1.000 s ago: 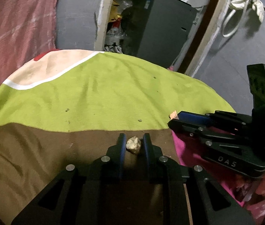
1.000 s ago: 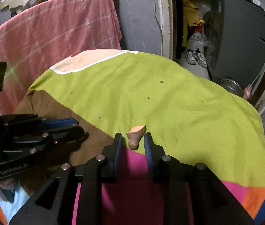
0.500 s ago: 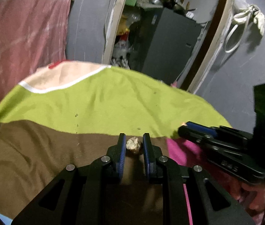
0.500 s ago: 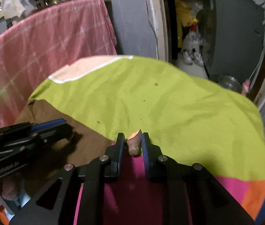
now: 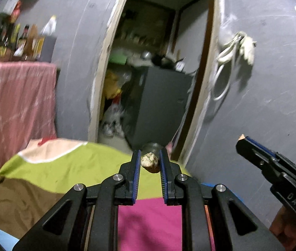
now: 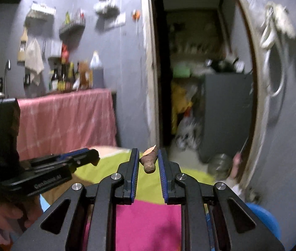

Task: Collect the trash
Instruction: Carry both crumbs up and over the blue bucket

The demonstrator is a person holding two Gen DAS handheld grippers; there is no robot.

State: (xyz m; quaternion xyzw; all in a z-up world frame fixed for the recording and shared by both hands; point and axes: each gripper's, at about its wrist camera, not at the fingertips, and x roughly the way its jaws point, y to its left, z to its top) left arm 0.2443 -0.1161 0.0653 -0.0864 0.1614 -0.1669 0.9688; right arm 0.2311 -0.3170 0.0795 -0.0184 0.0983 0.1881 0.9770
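Note:
My left gripper is shut on a pale, lumpy scrap, held in the air above the far edge of the round table's cloth. Nipped between the blue pads of my right gripper is a brown scrap with an orange cut end, also lifted off the cloth. In the left wrist view the right gripper reaches in from the right. The left gripper shows at the left of the right wrist view, with a hand beneath it.
Ahead is an open doorway with a dark cabinet and clutter inside. A pink-draped counter with bottles stands at the left. A white cord hangs on the grey wall. A glass jar sits beyond the table.
Both grippers have risen off the cloth and tipped up toward the doorway, each carrying its scrap. The right jaws closed onto the brown scrap.

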